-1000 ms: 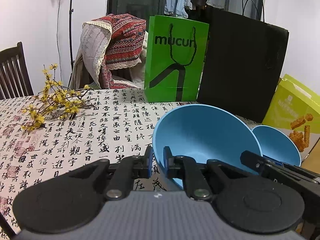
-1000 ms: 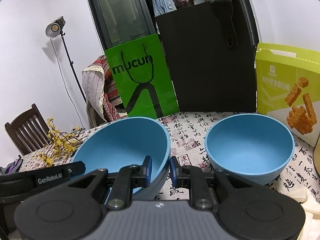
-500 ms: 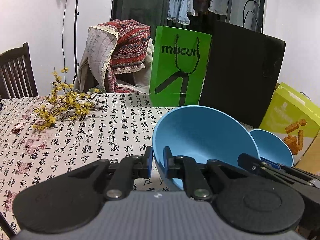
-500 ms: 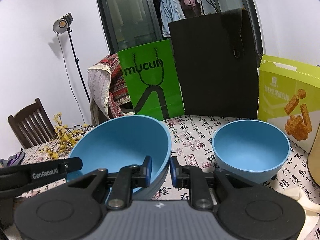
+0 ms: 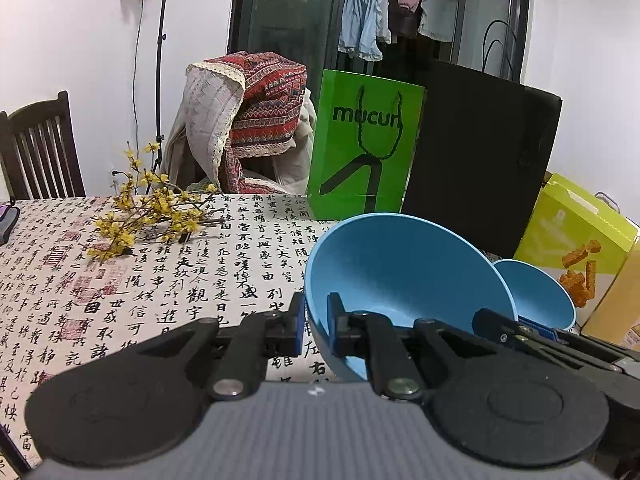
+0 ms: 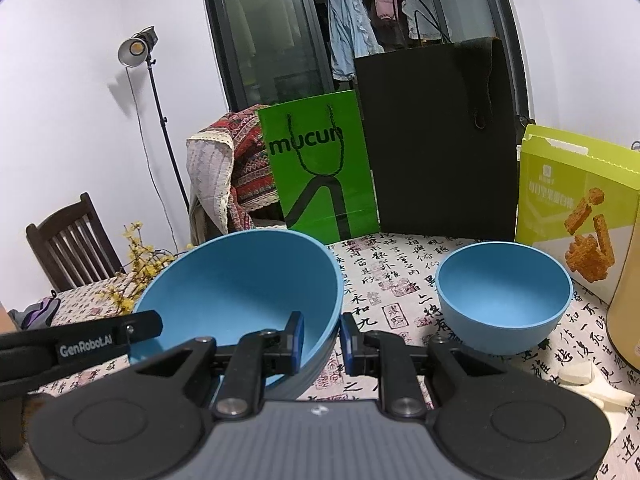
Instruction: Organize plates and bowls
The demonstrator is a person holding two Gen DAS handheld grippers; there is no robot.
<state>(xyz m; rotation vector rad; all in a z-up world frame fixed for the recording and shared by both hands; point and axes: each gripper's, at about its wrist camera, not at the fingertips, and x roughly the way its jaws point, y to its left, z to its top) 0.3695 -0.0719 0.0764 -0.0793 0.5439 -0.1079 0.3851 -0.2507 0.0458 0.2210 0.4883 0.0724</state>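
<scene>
Bowl (image 5: 400, 264) — rim between hand-held gripper (image 5: 316, 326) jaws.

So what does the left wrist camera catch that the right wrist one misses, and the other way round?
Only the left wrist view shows the dark purple object at the table's left edge and the left gripper shut on the big blue bowl's rim.

Only the right wrist view shows the lamp head and the yellow container at far right.

Both show the small blue bowl, green bag, black bag, snack box, yellow flowers and wooden chair.
</scene>
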